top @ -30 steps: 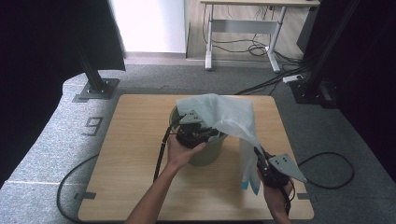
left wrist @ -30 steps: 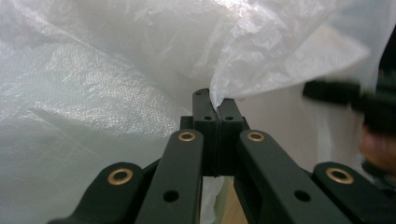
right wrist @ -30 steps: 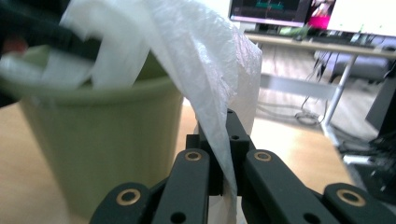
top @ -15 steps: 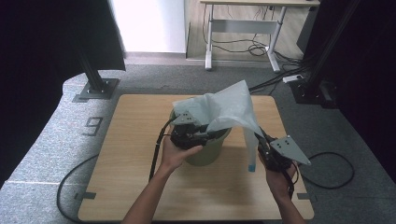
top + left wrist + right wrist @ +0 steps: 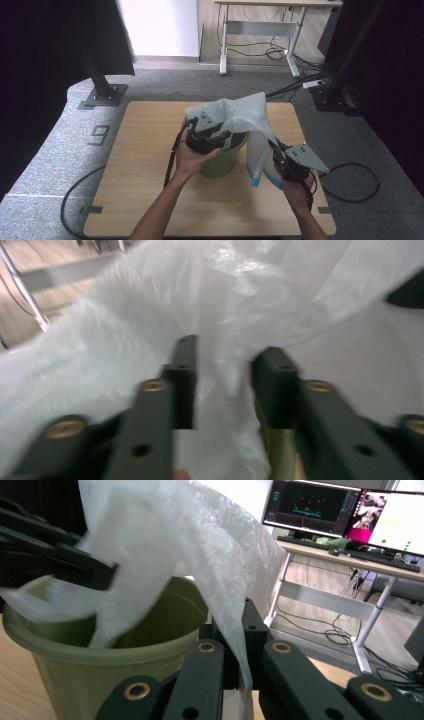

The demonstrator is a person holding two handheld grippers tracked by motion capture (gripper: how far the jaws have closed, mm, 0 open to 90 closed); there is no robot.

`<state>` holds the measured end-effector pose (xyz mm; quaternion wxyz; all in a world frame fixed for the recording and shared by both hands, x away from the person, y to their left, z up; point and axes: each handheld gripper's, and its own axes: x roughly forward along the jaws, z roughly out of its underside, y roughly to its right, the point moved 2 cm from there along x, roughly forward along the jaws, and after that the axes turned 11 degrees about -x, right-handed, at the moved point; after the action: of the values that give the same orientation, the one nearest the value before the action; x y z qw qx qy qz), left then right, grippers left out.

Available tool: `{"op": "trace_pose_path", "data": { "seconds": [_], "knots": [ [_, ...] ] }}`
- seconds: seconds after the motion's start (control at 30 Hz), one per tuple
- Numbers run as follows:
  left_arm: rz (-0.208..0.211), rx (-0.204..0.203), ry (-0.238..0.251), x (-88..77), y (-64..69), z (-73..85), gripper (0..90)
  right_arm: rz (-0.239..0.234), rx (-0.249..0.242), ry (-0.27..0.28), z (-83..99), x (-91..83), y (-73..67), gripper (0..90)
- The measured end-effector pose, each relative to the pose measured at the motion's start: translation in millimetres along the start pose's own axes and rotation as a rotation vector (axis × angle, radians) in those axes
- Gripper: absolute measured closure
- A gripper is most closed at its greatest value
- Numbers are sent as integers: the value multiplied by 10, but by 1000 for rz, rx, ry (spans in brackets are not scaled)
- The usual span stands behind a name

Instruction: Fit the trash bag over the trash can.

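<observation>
From the high view, a thin, translucent white plastic bag [image 5: 240, 116] drapes over a round olive-green plastic bin [image 5: 225, 157] on a light wooden table [image 5: 135, 165]. The left gripper [image 5: 210, 136] sits at the bin's rim under the film; the right gripper [image 5: 280, 157] holds the bag's hanging, blue-trimmed edge just beside the bin.

In the left gripper view, the jaws stand apart, with crinkled white film bunched between and beyond them.

In the right gripper view, the jaws press together on a fold of bag, the bin just ahead to their left.
</observation>
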<state>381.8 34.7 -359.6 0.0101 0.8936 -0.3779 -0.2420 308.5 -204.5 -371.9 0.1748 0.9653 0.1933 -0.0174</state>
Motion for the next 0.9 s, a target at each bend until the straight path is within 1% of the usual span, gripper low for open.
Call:
{"op": "trace_pose_path", "data": {
  "seconds": [0.07, 0.1, 0.17, 0.3, 0.4, 0.47, 0.53, 0.6, 0.77, 0.83, 0.87, 0.9],
  "knots": [
    [26, -42, -30, 64, -39, -13, 783, -1, -3, 10, -36, -26, -3, 882],
    [33, -51, -40, 84, -47, -14, 827, -3, -7, 19, -61, -48, -3, 882],
    [66, -73, -77, 135, -51, -6, 877, -3, -12, 30, -97, -84, 1, 882],
    [104, -84, -135, 184, -25, 25, 888, -3, -11, 44, -131, -145, 24, 882],
    [124, -89, -159, 174, -21, 55, 886, -1, -4, 48, -134, -170, 45, 882],
    [134, -87, -175, 155, -28, 81, 877, -2, -2, 48, -130, -168, 55, 882],
    [139, -91, -180, 137, -43, 98, 858, -5, 1, 45, -124, -155, 60, 882],
    [157, -108, -190, 118, -70, 115, 834, -9, 0, 39, -117, -134, 64, 882],
    [195, -132, -217, 129, -125, 151, 769, -19, 4, 27, -95, -83, 61, 881],
    [199, -131, -208, 129, -136, 154, 730, -24, 4, 23, -83, -60, 45, 881],
    [191, -128, -189, 117, -136, 148, 692, -26, 5, 20, -77, -50, 36, 881],
    [184, -123, -168, 101, -135, 139, 629, -28, 3, 17, -69, -38, 28, 881]
  ]
}}
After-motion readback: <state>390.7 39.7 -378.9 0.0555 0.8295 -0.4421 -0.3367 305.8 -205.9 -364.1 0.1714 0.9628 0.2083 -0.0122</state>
